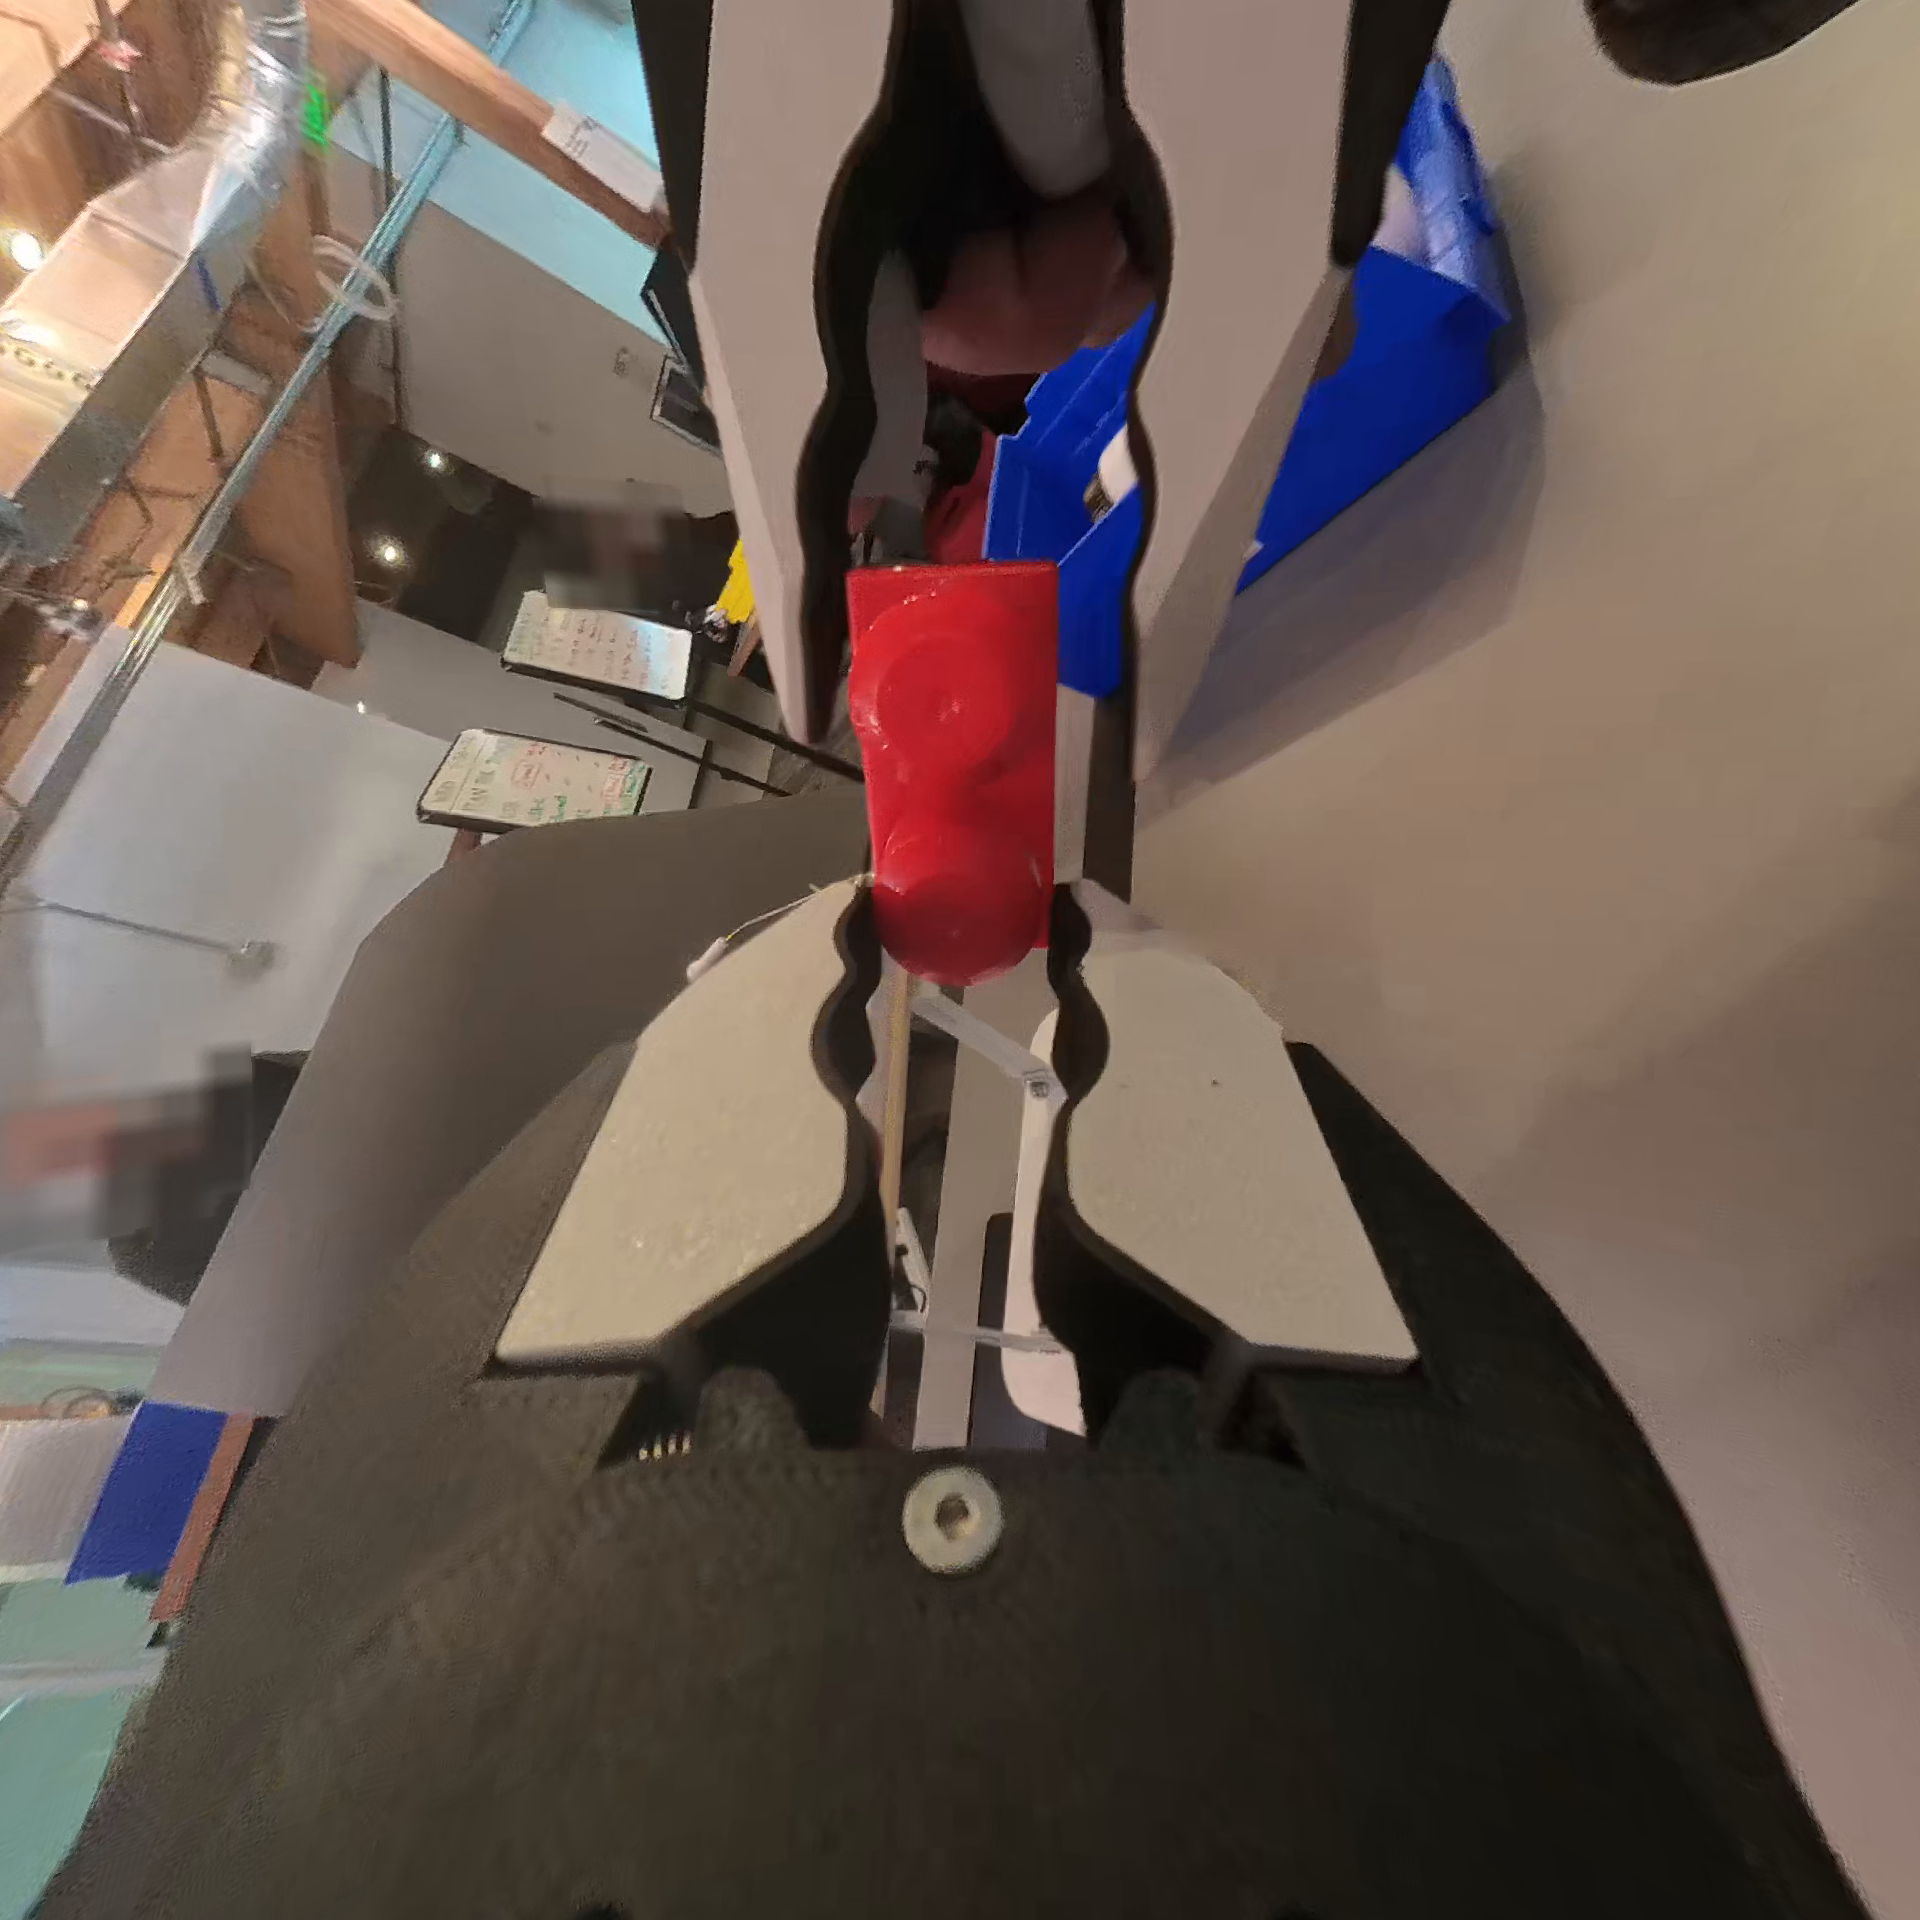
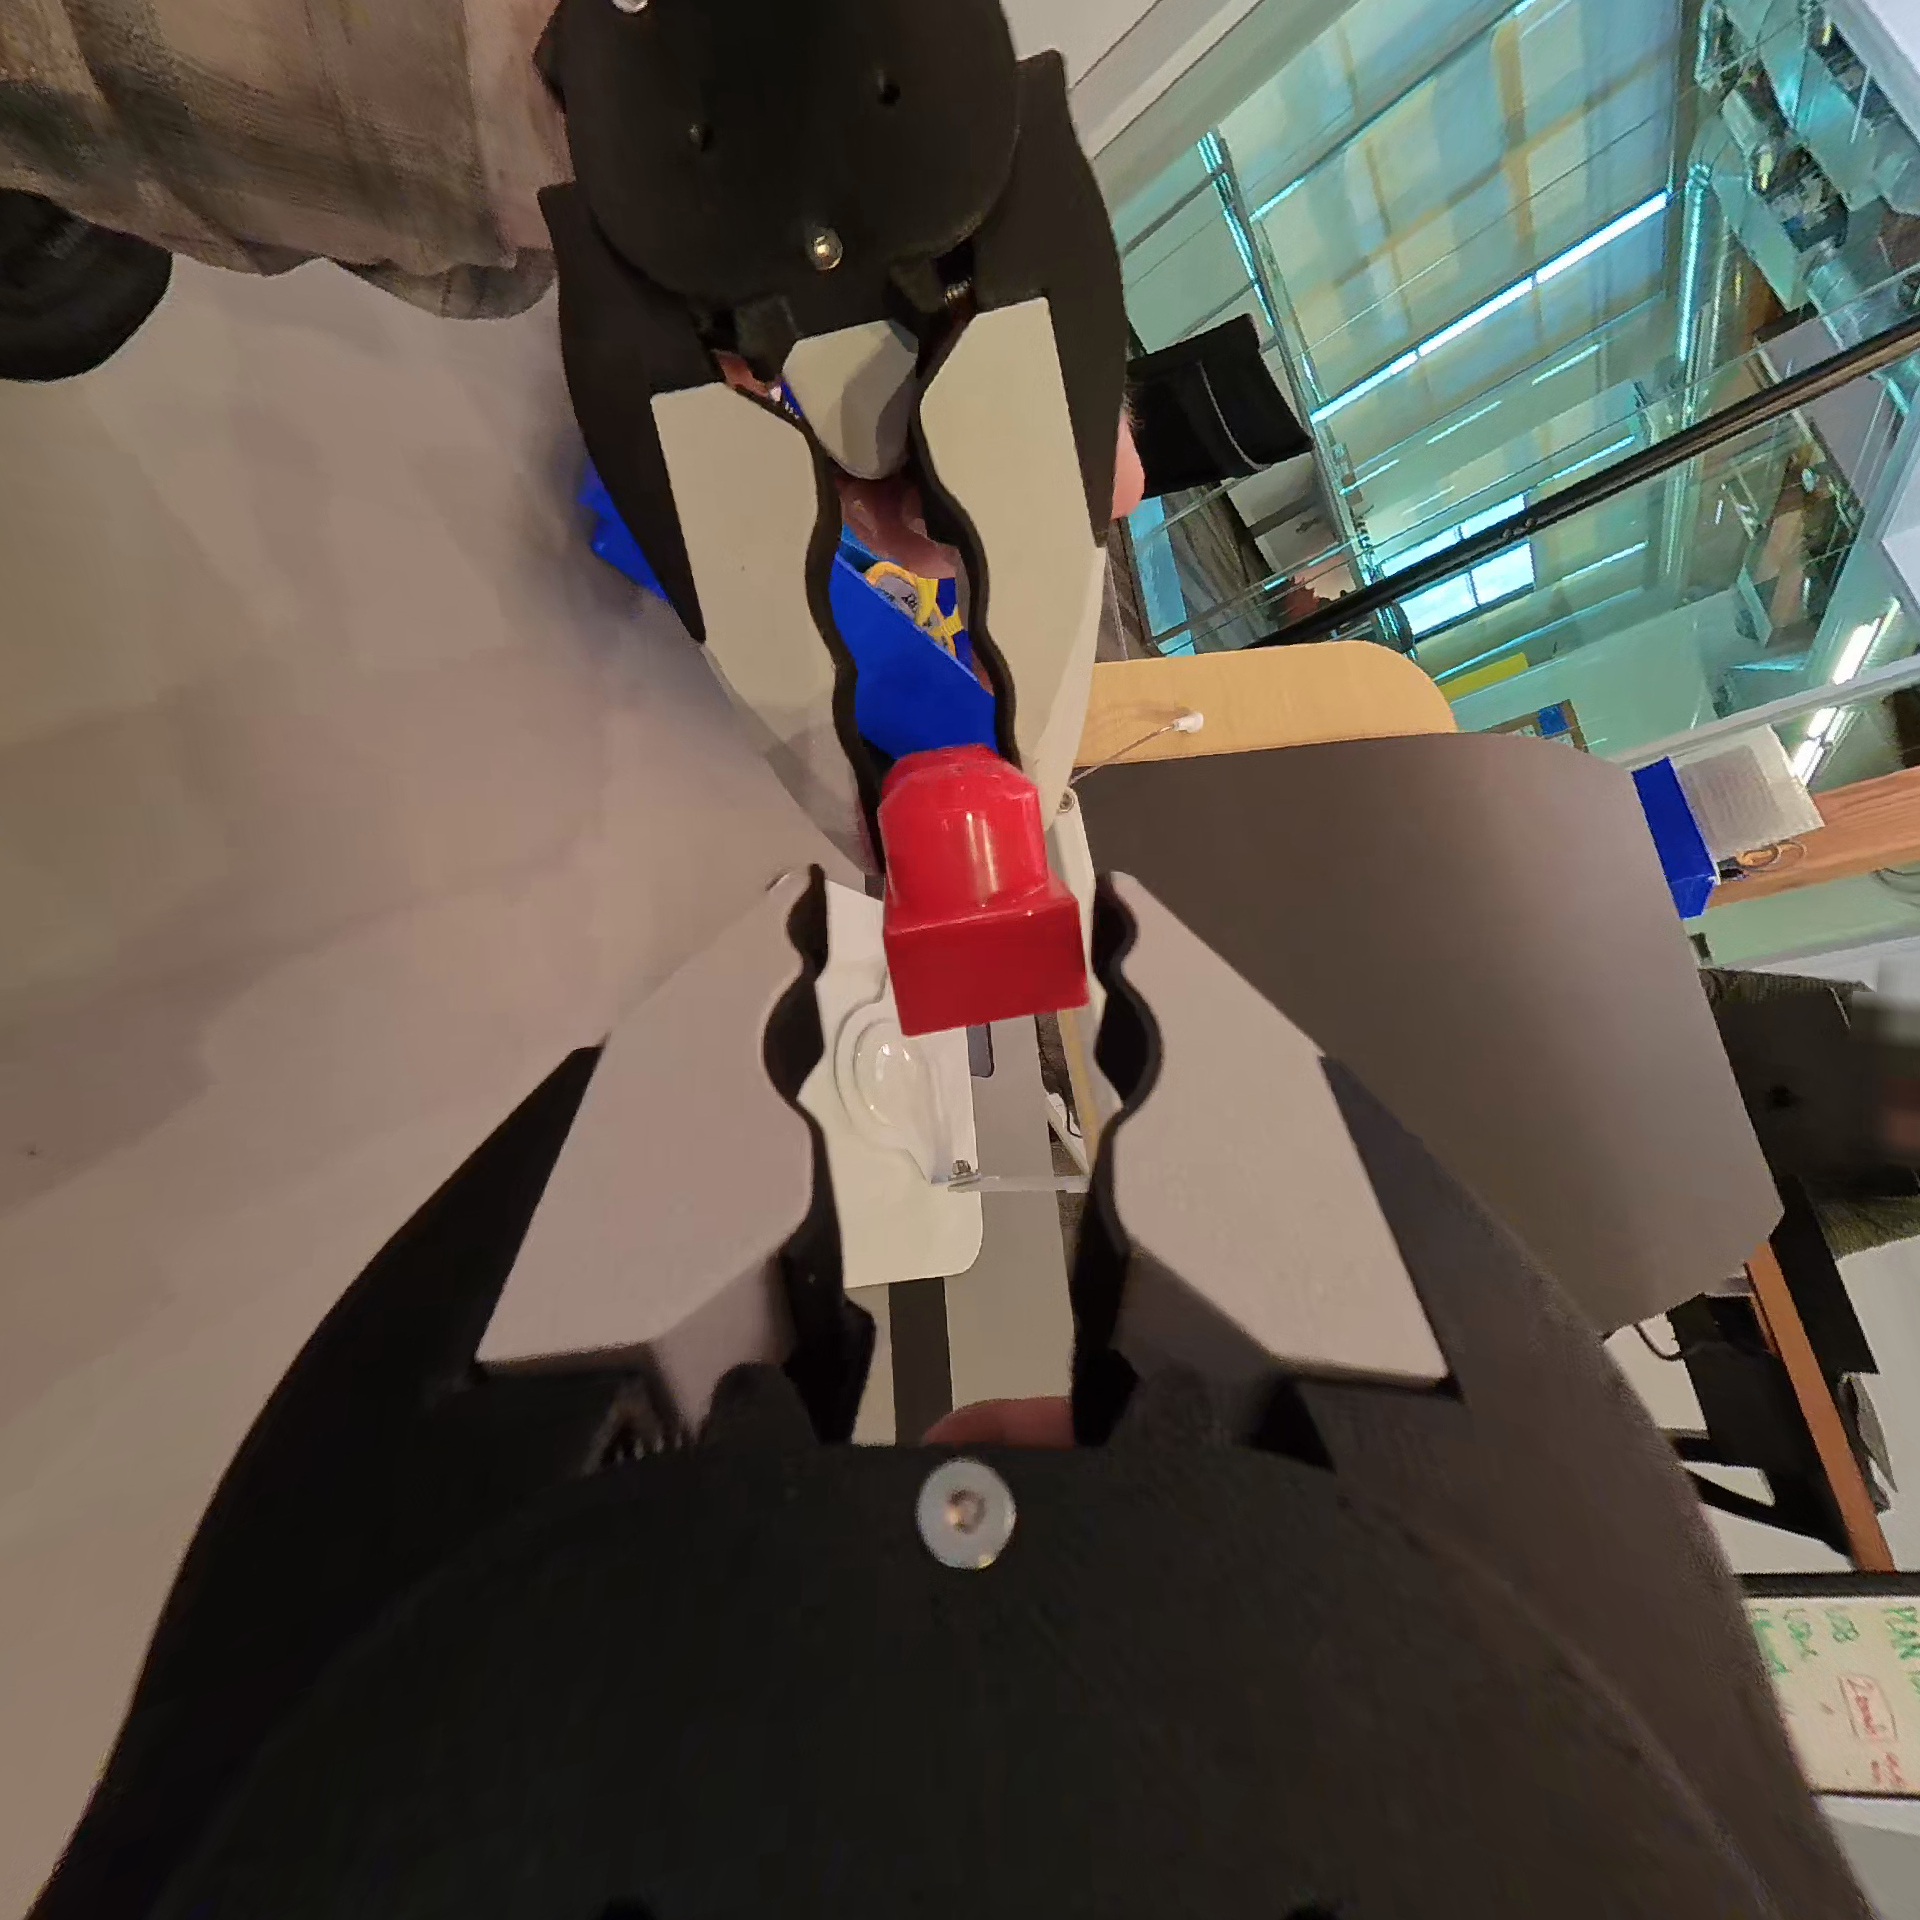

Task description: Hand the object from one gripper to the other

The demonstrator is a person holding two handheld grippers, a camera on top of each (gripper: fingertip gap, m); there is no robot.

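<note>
We hold the two grippers tip to tip above the pale table [image 2: 260, 727], with a red block [image 1: 951, 774] between them. Our left gripper [image 1: 961, 920] clamps the block's rounded end between its fingertips. Our right gripper [image 2: 961, 914] stands spread around the square end, a gap showing on each side in its own view. A blue bin [image 1: 1382, 416] lies behind on the table
</note>
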